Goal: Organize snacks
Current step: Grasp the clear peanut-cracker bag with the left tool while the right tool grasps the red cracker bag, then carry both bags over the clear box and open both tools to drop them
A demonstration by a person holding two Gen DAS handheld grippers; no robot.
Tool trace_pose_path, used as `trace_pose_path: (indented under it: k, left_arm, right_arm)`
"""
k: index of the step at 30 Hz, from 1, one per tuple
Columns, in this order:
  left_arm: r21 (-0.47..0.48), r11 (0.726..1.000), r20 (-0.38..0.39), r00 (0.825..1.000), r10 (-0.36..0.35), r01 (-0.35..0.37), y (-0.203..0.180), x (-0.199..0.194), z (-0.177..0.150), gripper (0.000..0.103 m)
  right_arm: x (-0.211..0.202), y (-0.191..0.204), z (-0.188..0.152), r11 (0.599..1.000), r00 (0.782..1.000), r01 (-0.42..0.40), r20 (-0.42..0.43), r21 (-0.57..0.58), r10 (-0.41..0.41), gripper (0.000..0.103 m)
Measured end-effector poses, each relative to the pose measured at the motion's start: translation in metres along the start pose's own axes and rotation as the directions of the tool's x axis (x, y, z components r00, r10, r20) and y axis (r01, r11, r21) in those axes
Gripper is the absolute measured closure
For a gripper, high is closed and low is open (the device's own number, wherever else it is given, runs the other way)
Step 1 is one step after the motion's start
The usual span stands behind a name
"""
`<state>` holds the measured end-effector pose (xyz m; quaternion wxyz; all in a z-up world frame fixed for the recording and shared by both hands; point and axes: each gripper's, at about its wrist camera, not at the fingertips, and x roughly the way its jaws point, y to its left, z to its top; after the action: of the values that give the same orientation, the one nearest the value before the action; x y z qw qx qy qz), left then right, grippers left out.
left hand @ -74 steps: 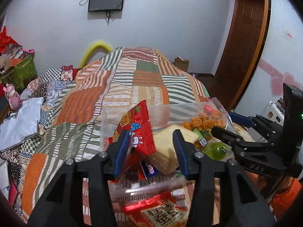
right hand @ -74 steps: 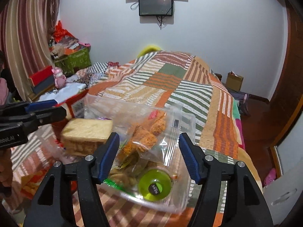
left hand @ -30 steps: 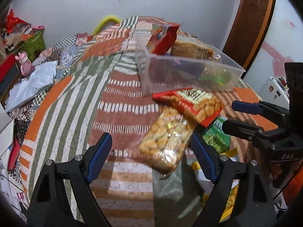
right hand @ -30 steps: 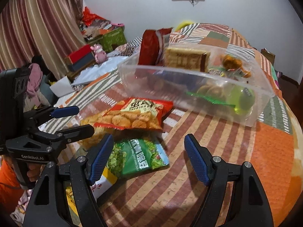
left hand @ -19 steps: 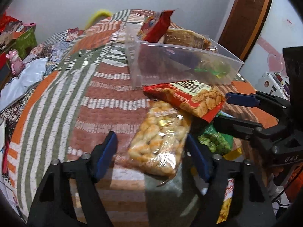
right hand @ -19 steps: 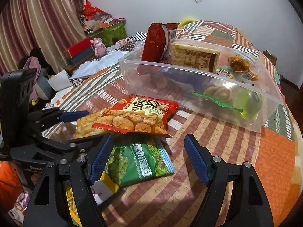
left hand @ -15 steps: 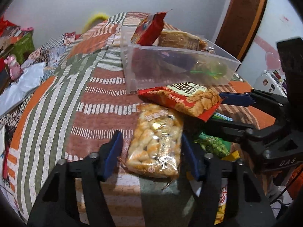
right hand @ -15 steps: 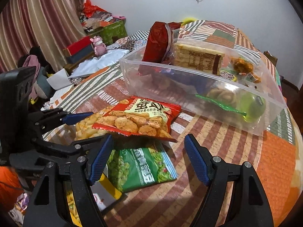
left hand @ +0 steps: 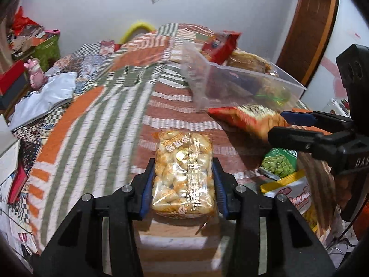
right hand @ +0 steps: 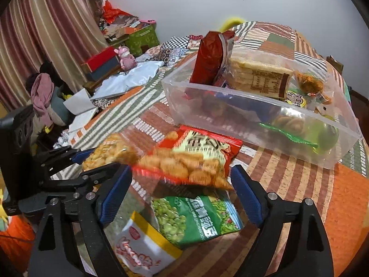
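My left gripper (left hand: 183, 188) is closing its jaws, and its blue pads press both sides of a clear bag of golden puffed snacks (left hand: 183, 170), also visible in the right wrist view as the clear bag (right hand: 108, 151). My right gripper (right hand: 181, 192) is opening its jaws. A red bag of fried snacks (right hand: 196, 157) lies blurred ahead between its fingers, and no pad touches it. Beyond stands the clear plastic bin (right hand: 182, 97) holding a red packet, a wafer pack and small sweets. In the left wrist view the bin (left hand: 200, 87) is at upper right.
A green pea bag (right hand: 191, 217) and a white and yellow bag (right hand: 143, 247) lie under my right gripper on the striped quilt (left hand: 96, 124). A pink toy (right hand: 125, 57), boxes and a white sheet crowd the left. A wooden door (left hand: 306, 34) stands at right.
The left jaws narrowed from wide open onto the clear bag, which turned straight and came out from under the red bag. The right jaws widened. The red bag shifted and blurs.
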<state>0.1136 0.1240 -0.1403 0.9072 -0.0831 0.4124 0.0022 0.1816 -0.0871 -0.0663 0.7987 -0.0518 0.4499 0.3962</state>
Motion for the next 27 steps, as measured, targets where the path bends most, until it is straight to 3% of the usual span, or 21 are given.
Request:
trace_pose_path:
  k: [7, 16, 19, 21, 27]
  left_arm:
    - [-0.011, 1.0, 0.054, 0.999, 0.001, 0.0, 0.008, -0.017, 0.001, 0.058]
    - [-0.001, 1.0, 0.078, 0.997, -0.029, 0.029, 0.003, -0.02, 0.005, 0.058]
    - [0.004, 1.0, 0.077, 0.997, -0.028, 0.028, 0.002, -0.019, 0.006, 0.058]
    - [0.006, 1.0, 0.077, 0.997, -0.025, 0.024, 0.001, -0.019, 0.006, 0.058]
    - [0.001, 1.0, 0.086, 0.996, -0.019, 0.019, -0.002, -0.021, 0.01, 0.058]
  right_arm:
    - [0.002, 0.001, 0.013, 0.999, 1.0, 0.016, 0.017, 0.033, -0.016, 0.01]
    - [0.044, -0.008, 0.015, 0.997, 0.992, 0.078, -0.099, 0.029, -0.075, 0.012]
    - [0.047, -0.01, 0.013, 0.998, 0.992, 0.066, -0.112, 0.02, -0.063, 0.028]
    - [0.043, -0.009, 0.013, 0.999, 0.994, 0.038, -0.107, 0.014, -0.036, 0.046]
    - [0.027, -0.01, 0.011, 1.0, 0.998, 0.018, -0.059, 0.008, -0.018, 0.063]
